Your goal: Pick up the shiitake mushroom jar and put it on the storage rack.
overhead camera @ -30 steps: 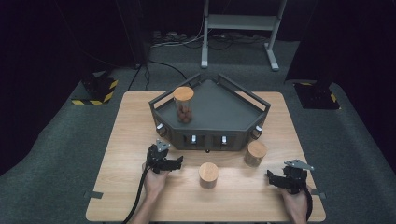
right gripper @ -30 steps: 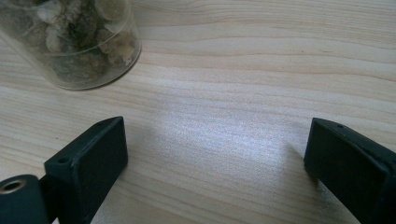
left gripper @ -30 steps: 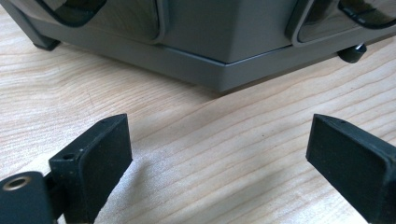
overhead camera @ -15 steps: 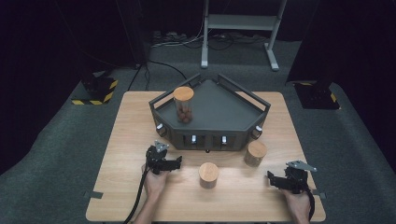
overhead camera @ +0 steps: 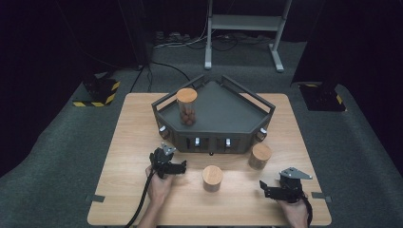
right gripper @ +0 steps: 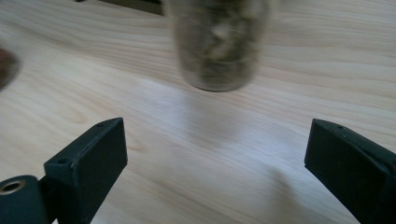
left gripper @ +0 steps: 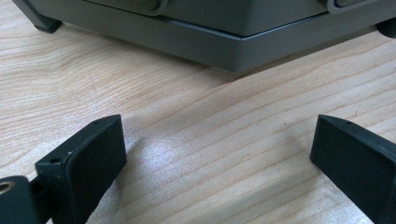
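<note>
The cork-lidded jar (overhead camera: 212, 177) is standing between the wide-open left gripper (overhead camera: 179, 167) and wide-open right gripper (overhead camera: 264, 189) on the wooden table (overhead camera: 128, 142), dark room around.

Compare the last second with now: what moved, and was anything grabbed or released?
The right tongs slid a little left along the table, toward the middle jar, jaws open, gripping nothing. The left tongs, the three jars and the grey tray stayed put.

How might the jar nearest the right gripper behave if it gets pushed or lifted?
The jar stands upright on the table; being short with a flat base, it probably slides rather than tips. Its clear wall looks like glass, so likely slippery and breakable. Visibly filled, it may feel weighty.
</note>
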A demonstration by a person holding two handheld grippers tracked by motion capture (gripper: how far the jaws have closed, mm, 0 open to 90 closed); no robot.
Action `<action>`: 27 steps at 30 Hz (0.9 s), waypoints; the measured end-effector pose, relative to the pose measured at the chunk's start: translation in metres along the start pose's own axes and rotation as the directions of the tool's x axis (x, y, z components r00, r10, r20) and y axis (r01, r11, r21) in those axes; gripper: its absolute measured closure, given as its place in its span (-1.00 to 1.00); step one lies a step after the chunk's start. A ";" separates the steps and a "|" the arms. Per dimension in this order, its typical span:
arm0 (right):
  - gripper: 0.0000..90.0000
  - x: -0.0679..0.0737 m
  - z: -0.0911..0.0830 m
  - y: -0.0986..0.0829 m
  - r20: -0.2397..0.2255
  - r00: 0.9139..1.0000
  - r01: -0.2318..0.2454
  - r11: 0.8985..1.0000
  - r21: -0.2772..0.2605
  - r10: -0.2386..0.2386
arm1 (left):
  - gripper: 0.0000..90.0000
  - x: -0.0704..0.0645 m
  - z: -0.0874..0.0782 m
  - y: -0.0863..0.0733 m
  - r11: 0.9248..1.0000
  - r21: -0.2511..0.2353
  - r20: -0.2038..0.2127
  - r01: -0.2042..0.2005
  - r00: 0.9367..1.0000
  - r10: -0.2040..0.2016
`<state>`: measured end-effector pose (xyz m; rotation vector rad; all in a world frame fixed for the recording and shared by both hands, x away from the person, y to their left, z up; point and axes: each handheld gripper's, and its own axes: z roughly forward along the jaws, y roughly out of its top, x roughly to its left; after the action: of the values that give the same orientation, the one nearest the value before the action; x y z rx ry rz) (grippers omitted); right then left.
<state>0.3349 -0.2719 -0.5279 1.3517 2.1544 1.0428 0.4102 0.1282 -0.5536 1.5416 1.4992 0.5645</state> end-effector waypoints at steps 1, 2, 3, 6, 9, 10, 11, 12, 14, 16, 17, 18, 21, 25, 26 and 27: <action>-0.88 0.005 0.001 0.001 -0.018 1.000 0.007 1.000 -0.001 -0.007 | -0.93 0.000 0.000 0.000 1.000 0.001 0.000 -0.001 1.000 0.001; -0.88 0.005 0.001 0.001 -0.018 1.000 0.007 1.000 -0.001 -0.007 | -0.93 0.000 0.000 0.000 1.000 0.001 0.000 -0.001 1.000 0.001; -0.88 0.009 0.002 0.001 -0.031 0.999 0.014 1.000 -0.003 -0.014 | -0.93 0.000 0.000 0.000 1.000 0.000 0.000 0.000 1.000 0.000; -0.88 0.021 0.007 0.003 -0.067 0.997 0.031 1.000 0.004 -0.031 | -0.93 0.000 0.000 0.000 1.000 -0.001 0.001 0.001 1.000 -0.001; -0.88 0.028 0.010 0.005 -0.094 0.995 0.037 0.999 0.004 -0.036 | -0.93 0.000 0.000 0.000 1.000 0.000 0.000 -0.001 1.000 0.001; -0.88 0.030 0.011 0.005 -0.106 0.994 0.034 0.999 0.004 -0.034 | -0.93 0.000 0.000 0.000 1.000 0.001 0.000 -0.002 1.000 0.002; -0.88 0.034 0.013 0.006 -0.125 0.992 0.035 0.999 0.004 -0.034 | -0.93 0.000 0.000 0.000 1.000 0.000 0.000 -0.001 1.000 0.001; -0.88 0.038 0.014 0.007 -0.136 0.990 0.043 0.999 0.003 -0.042 | -0.93 0.000 0.000 0.000 1.000 0.000 0.000 0.000 1.000 0.000; -0.88 0.046 0.016 0.010 -0.164 0.985 0.053 0.999 -0.002 -0.053 | -0.93 0.000 0.000 0.000 1.000 0.001 0.000 -0.001 1.000 0.001; -0.87 0.054 0.019 0.013 -0.189 0.980 0.065 0.998 -0.008 -0.066 | -0.93 0.000 0.000 0.000 1.000 -0.001 0.000 0.000 1.000 0.000; -0.88 0.056 0.020 0.014 -0.193 0.979 0.068 0.998 -0.008 -0.068 | -0.93 0.000 0.000 0.000 1.000 0.000 0.000 0.000 1.000 0.000; -0.87 0.059 0.021 0.015 -0.199 0.977 0.079 0.997 -0.010 -0.079 | -0.93 0.000 0.000 0.000 1.000 0.000 0.000 0.000 1.000 0.000; -0.88 0.066 0.024 0.017 -0.216 0.972 0.094 0.996 -0.006 -0.093 | -0.93 0.000 0.000 0.000 1.000 -0.002 0.000 0.002 1.000 -0.002; -0.88 0.078 0.030 0.019 -0.245 0.964 0.107 0.994 -0.009 -0.106 | -0.93 0.000 0.000 0.000 1.000 -0.002 0.000 0.002 1.000 -0.002; -0.88 0.081 0.031 0.019 -0.250 0.962 0.110 0.994 -0.006 -0.108 | -0.93 0.000 0.000 0.000 1.000 -0.002 0.000 0.002 1.000 -0.002; -0.88 0.083 0.033 0.019 -0.254 0.960 0.116 0.993 -0.008 -0.115 | -0.93 0.000 0.000 0.000 1.000 -0.002 0.000 0.002 1.000 -0.002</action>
<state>0.3297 -0.1810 -0.5296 1.1305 2.3908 1.2194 0.4102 0.1281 -0.5537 1.5387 1.4995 0.5644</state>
